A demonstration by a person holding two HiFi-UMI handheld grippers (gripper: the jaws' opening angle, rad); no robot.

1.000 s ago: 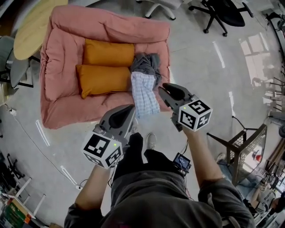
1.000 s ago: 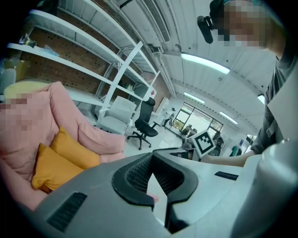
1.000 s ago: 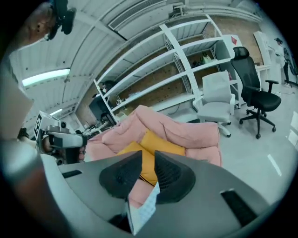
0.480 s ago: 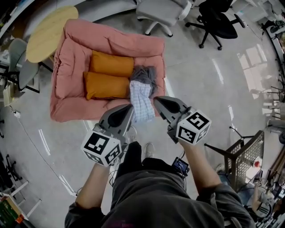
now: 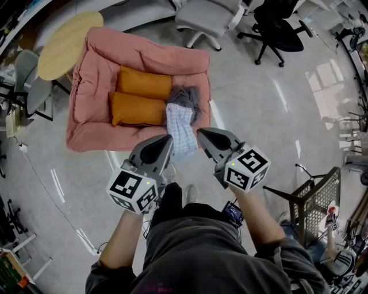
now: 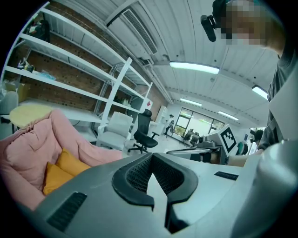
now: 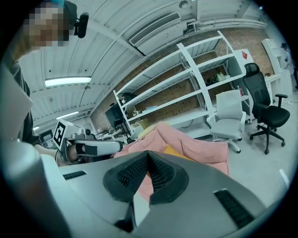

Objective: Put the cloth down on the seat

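Stepping back since a second ago, leaving the pink seat sitting farther up the head view, and drawing the right gripper away from the cloth, its jaws now pressed together instead of parted. Holding the left gripper low in front of the body, just beside the right one, jaws likewise closed tip to tip and pinching nothing. Hovering both tips over the grey floor, near the seat's front rim but apart from it. Standing with a pale shoe showing between the forearms.

Looking just beyond the jaws at the checked cloth - lying on the seat's front right corner, lower end draping over the padded front rim, upper end touching a crumpled grey cloth. Passing leftward to the nearer orange cushion, touching the checked cloth, and the farther orange cushion lying right behind it.

Reaching farther off: a round yellow tabletop behind the seat's left corner, a pale office chair and a black office chair beyond the back rim - and a wire stand well off to the right.
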